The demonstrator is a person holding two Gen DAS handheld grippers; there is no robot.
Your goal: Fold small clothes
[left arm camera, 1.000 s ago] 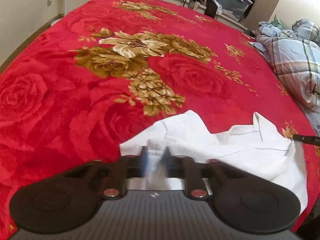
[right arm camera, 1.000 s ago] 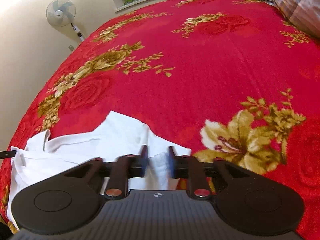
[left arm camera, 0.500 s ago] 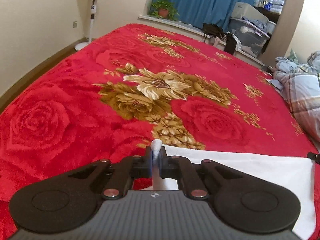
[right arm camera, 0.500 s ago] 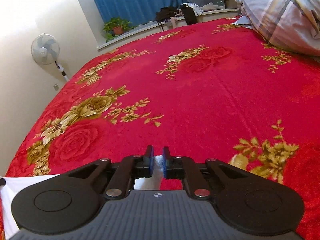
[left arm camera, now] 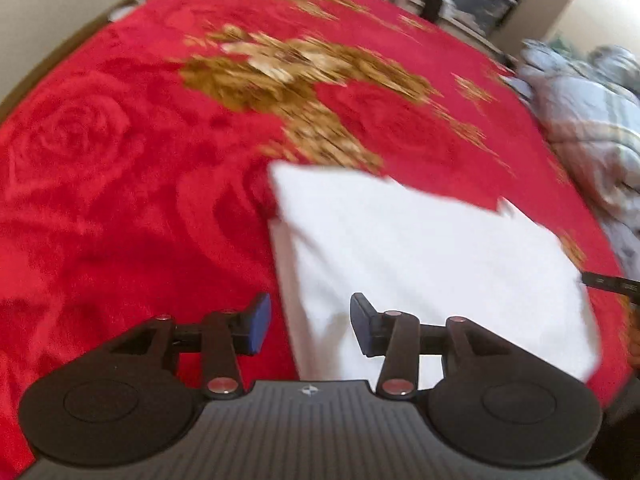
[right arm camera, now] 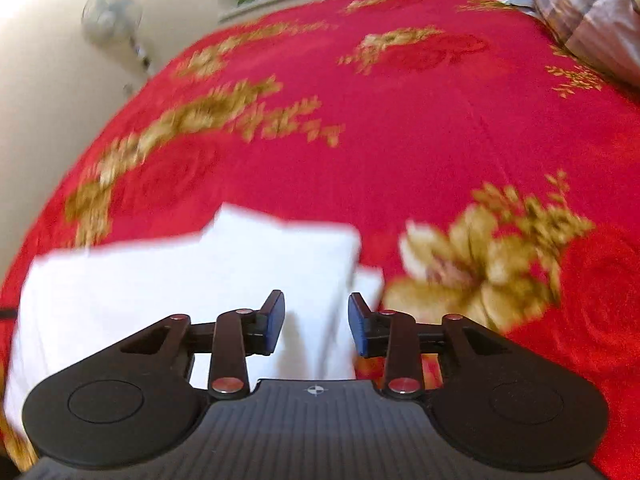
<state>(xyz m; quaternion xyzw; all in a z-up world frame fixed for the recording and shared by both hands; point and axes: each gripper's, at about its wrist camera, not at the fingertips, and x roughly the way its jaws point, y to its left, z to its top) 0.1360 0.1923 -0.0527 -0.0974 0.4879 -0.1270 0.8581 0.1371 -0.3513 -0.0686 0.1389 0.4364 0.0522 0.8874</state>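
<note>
Now both grippers opening over white garment (left arm camera: 420, 256).

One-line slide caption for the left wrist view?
Left gripper, jaws opening, above the near corner of a white garment lying flat on a red floral blanket.

The blanket (left arm camera: 120, 200) is done in deep red with tone-on-tone roses, plus gold and cream flower sprays (left arm camera: 296, 76) scattered over it. A plain white garment (left arm camera: 420, 248) is laid on that red. Off at the blanket's edge, a quilt (right arm camera: 588, 8) is checked in pale grey-blue. Blue pads (right arm camera: 276, 320) are seen on black gripper fingers.
</note>
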